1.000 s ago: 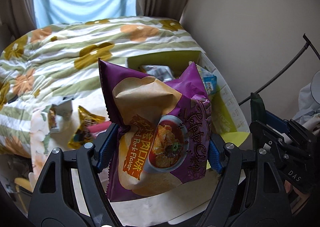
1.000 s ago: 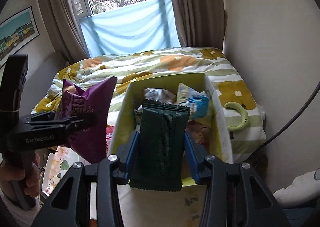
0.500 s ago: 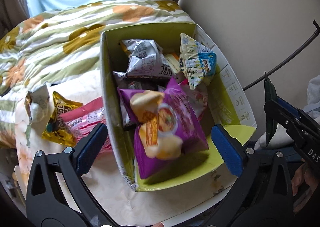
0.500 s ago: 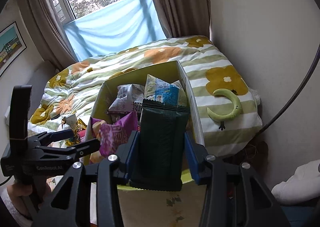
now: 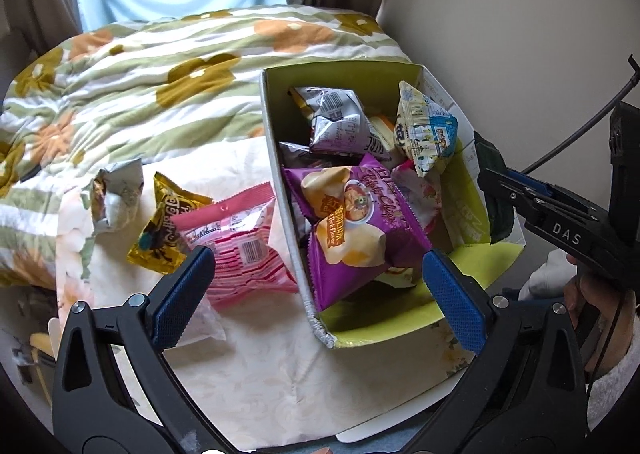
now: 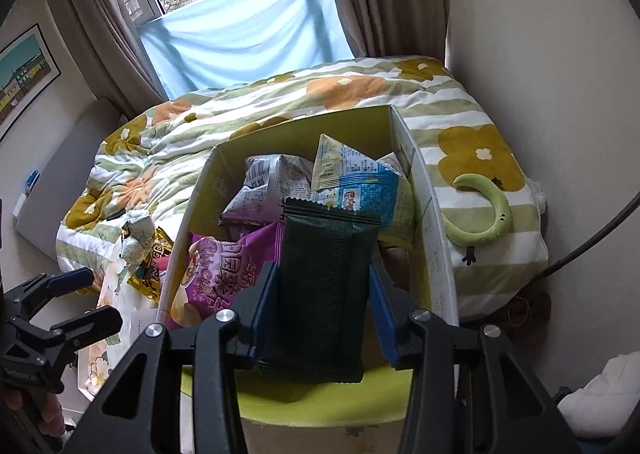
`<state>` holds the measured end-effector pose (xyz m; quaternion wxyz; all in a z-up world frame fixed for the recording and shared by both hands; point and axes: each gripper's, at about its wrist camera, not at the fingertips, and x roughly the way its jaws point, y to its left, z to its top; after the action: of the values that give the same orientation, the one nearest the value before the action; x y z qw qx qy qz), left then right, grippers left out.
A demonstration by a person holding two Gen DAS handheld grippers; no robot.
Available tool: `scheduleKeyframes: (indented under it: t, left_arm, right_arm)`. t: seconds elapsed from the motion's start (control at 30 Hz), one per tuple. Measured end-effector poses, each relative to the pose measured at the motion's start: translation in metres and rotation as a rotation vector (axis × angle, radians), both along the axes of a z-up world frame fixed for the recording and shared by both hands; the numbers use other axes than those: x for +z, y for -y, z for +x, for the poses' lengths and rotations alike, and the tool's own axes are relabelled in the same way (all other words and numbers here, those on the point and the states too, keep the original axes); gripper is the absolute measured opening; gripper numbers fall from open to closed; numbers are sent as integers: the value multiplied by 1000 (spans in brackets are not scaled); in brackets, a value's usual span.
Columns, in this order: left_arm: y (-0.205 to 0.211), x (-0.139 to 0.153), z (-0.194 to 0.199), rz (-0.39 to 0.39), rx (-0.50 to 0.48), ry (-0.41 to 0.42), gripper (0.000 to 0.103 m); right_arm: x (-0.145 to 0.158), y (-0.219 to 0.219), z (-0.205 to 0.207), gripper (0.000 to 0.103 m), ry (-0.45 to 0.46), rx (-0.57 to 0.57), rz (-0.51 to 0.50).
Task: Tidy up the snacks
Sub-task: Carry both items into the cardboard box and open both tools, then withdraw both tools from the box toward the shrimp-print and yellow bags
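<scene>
Now the right gripper (image 6: 322,318) has its jaws clamped on the dark green snack packet (image 6: 325,286), held upright with its long axis pointing away, directly above the near end of the yellow-green cardboard box (image 6: 430,230). Its drop is likely straight down beside the purple potato chips bag (image 5: 354,226). Meanwhile the left gripper (image 5: 320,294) hangs wide open and empty, nearer the pink packet (image 5: 240,246) lying outside the box.

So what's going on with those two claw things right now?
Left gripper open, empty. Right gripper shut on dark green packet over box. Purple chips bag inside.
</scene>
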<state>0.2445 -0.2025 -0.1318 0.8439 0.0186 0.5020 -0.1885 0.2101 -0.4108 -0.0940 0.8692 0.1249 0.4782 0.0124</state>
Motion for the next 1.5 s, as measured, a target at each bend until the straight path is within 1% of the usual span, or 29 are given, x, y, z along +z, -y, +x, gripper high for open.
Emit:
scheduleKeyframes:
  t: [0.13, 0.2, 0.23, 0.27, 0.3, 0.43, 0.57, 0.7, 0.83, 0.93, 1.0, 1.07, 1.17, 1.27, 1.4, 1.5]
  left_arm:
    - [-6, -3, 0, 7, 12, -1, 103]
    - [-9, -4, -1, 4, 19, -5, 103]
    - [-10, -5, -2, 3, 23, -6, 103]
    - [-11, -7, -3, 1, 26, -7, 103]
    - [-13, -8, -4, -4, 27, -9, 103]
    - [-15, -12, -9, -7, 33, -10, 103]
    - [-18, -10, -17, -28, 40, -1, 103]
    - [-21, 0, -25, -35, 49, 25, 103]
    - [-29, 13, -34, -42, 69, 59, 103]
    - [-39, 23, -42, -44, 88, 83, 103]
    - [-45, 28, -46, -30, 90, 103, 103]
    - [-53, 31, -49, -3, 111, 120, 103]
    - [-72, 35, -54, -20, 149, 124, 103]
    - [-96, 36, -58, -12, 194, 130, 103]
    - [-135, 33, -57, 12, 257, 122, 103]
    - [-169, 30, -50, 5, 300, 109, 103]
  right_arm:
    - [-11, 0, 9, 41, -30, -7, 28]
    - [-13, 3, 9, 51, -29, -18, 39]
    - [-13, 3, 8, 73, -25, -20, 45]
    - [-12, 4, 6, 98, -16, -20, 49]
    - [-11, 4, 2, 103, 0, -19, 48]
    - [-6, 3, -9, 103, 34, -12, 22]
    - [2, 0, -23, 103, 76, -1, 15]
    - [14, -5, -31, 103, 102, 18, 7]
    - [29, -18, -36, 103, 109, 48, -10]
    - [39, -27, -39, 103, 121, 72, -3]
    - [47, -35, -42, 103, 143, 98, -11]
    - [57, -44, -44, 103, 160, 124, -23]
    - [70, -58, -45, 103, 183, 150, -15]
    - [77, -73, -43, 103, 201, 167, 1]
    - [77, -101, -35, 103, 208, 197, 14]
    - [70, -126, -29, 103, 194, 219, 32]
